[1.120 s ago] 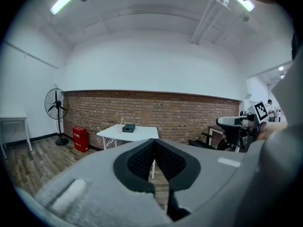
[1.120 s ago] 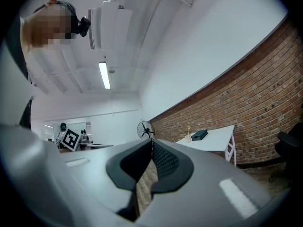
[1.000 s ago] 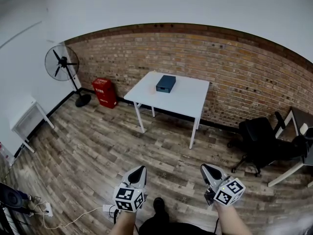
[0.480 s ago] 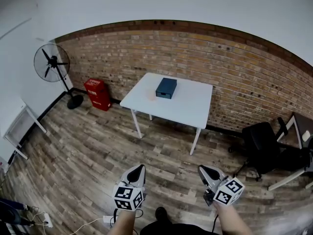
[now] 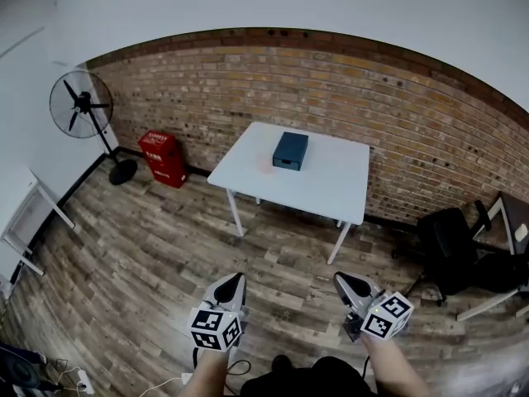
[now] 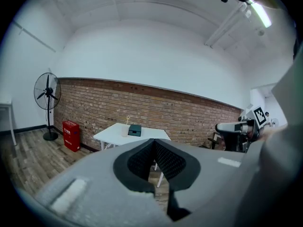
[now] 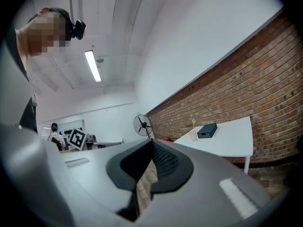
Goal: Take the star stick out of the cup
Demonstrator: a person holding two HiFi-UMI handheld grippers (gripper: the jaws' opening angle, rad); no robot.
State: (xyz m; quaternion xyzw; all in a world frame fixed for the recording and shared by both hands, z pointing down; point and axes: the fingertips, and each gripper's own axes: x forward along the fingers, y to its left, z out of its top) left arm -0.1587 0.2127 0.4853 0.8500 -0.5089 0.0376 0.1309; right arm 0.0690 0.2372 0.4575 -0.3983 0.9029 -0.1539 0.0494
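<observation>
A white table point(image 5: 331, 184) stands against the brick wall, well ahead of both grippers. On it are a dark teal box point(image 5: 290, 150) and, left of the box, a pale cup point(image 6: 126, 131) with a thin star stick point(image 6: 127, 120) standing in it. The right gripper view shows the cup point(image 7: 193, 135) and star stick point(image 7: 193, 123) small and far off. My left gripper point(image 5: 239, 279) and right gripper point(image 5: 340, 278) are held side by side over the wooden floor, pointing at the table. Both are shut with nothing between the jaws.
A standing fan point(image 5: 80, 106) and a red cabinet point(image 5: 163, 157) are left of the table. A black office chair point(image 5: 453, 246) and another desk are at the right. A white rack point(image 5: 23, 222) stands at the far left, with cables on the floor near it.
The table and wall have come closer and shifted slightly right in the head view. Both grippers keep the same shut pose, carried forward together.
</observation>
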